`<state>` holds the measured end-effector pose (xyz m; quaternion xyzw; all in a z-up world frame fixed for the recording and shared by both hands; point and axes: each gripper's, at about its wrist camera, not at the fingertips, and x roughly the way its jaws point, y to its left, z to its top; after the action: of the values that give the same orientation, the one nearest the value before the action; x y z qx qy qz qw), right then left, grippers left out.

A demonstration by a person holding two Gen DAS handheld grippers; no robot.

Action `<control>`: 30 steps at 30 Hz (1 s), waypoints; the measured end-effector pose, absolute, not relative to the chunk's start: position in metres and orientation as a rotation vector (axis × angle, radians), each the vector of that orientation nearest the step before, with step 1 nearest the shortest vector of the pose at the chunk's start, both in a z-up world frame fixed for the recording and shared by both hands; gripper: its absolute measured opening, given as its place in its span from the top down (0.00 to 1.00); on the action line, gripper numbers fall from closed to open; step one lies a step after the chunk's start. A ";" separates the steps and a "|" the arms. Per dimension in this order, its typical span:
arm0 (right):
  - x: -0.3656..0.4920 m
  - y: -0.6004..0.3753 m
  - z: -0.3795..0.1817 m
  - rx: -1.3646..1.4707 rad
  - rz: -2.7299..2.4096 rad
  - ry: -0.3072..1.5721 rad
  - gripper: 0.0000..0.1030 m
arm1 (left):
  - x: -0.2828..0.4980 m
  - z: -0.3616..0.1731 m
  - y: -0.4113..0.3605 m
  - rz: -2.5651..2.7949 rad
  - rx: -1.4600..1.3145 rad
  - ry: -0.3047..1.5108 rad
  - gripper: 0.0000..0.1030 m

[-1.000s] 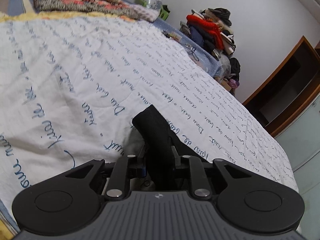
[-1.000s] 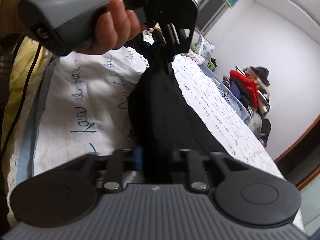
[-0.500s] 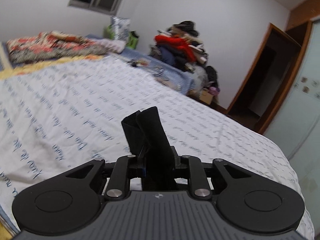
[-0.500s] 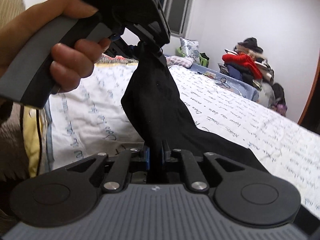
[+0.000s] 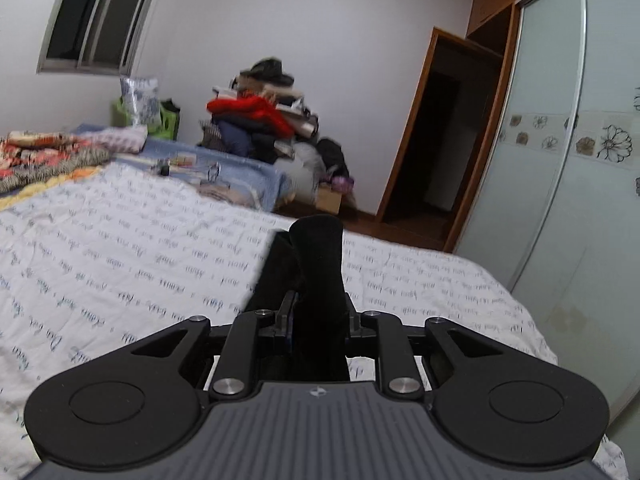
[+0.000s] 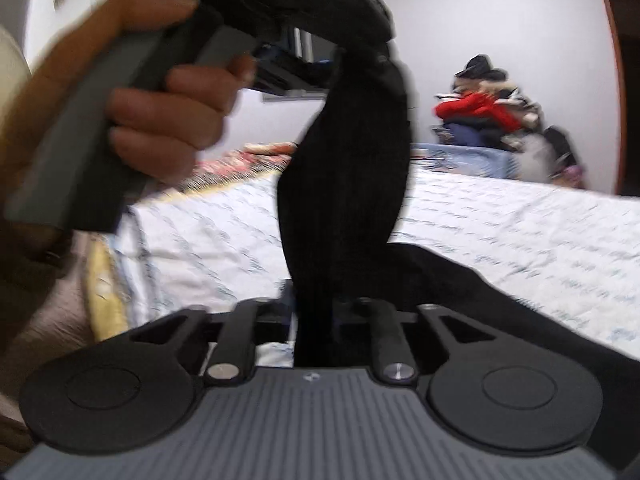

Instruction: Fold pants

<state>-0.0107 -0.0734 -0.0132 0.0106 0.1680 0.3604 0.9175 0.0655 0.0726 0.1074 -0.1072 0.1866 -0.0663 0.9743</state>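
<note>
Above the white quilted bedspread with blue script [image 5: 132,264], I am holding the black fabric pants [image 6: 348,168] stretched between both tools: my left gripper [image 5: 318,312] is clamping one end, my right gripper [image 6: 316,312] pinching the other.

The pants [image 6: 344,184] hang between both grippers above the bed [image 5: 120,264]; a clothes pile [image 5: 260,120] sits beyond the bed's far edge, beside the doorway [image 5: 440,152].
</note>
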 end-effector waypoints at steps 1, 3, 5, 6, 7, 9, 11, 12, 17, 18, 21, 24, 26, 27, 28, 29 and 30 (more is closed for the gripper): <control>-0.010 -0.085 -0.009 0.062 0.764 0.331 0.72 | 0.067 0.108 0.072 -0.125 -0.212 0.363 0.81; -0.004 -0.114 -0.003 0.163 0.768 0.311 0.71 | 0.070 0.108 0.076 -0.110 -0.221 0.349 0.81; 0.012 -0.139 -0.001 0.252 0.715 0.335 0.71 | 0.072 0.106 0.083 -0.101 -0.232 0.349 0.81; 0.023 -0.148 -0.001 0.264 0.663 0.365 0.71 | 0.073 0.105 0.085 -0.095 -0.234 0.350 0.81; 0.035 -0.151 -0.002 0.246 0.606 0.411 0.69 | 0.073 0.105 0.087 -0.091 -0.236 0.352 0.81; 0.058 -0.143 -0.009 0.144 0.520 0.477 0.69 | 0.071 0.104 0.092 -0.102 -0.246 0.344 0.81; 0.075 -0.128 -0.016 0.086 0.518 0.509 0.69 | 0.066 0.105 0.094 -0.124 -0.244 0.317 0.81; 0.081 -0.121 -0.019 0.083 0.539 0.517 0.69 | 0.064 0.106 0.094 -0.133 -0.239 0.302 0.81; 0.101 -0.081 -0.016 0.061 0.642 0.498 0.69 | 0.050 0.115 0.083 -0.215 -0.226 0.227 0.81; 0.105 -0.072 -0.014 0.065 0.661 0.486 0.70 | 0.046 0.117 0.079 -0.236 -0.218 0.201 0.81; 0.117 -0.059 -0.008 0.089 0.714 0.428 0.70 | 0.031 0.123 0.065 -0.279 -0.178 0.118 0.87; 0.121 -0.066 -0.010 0.099 0.679 0.436 0.71 | 0.030 0.127 0.050 -0.302 -0.139 0.114 0.87; 0.121 -0.081 -0.016 0.135 0.665 0.475 0.71 | 0.040 0.123 0.045 -0.335 -0.159 0.169 0.87; 0.120 -0.089 -0.020 0.168 0.648 0.482 0.70 | 0.044 0.121 0.044 -0.353 -0.183 0.195 0.87; 0.117 -0.097 -0.023 0.195 0.641 0.480 0.70 | 0.047 0.120 0.045 -0.362 -0.200 0.217 0.87; 0.116 -0.104 -0.027 0.219 0.634 0.488 0.68 | 0.050 0.119 0.047 -0.365 -0.204 0.242 0.87; 0.116 -0.109 -0.031 0.233 0.624 0.512 0.64 | 0.055 0.117 0.049 -0.359 -0.203 0.269 0.87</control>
<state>0.1163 -0.1089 -0.0311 0.1131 0.2484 0.3031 0.9130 0.0549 0.0492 0.1174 -0.1004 0.1331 -0.1777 0.9699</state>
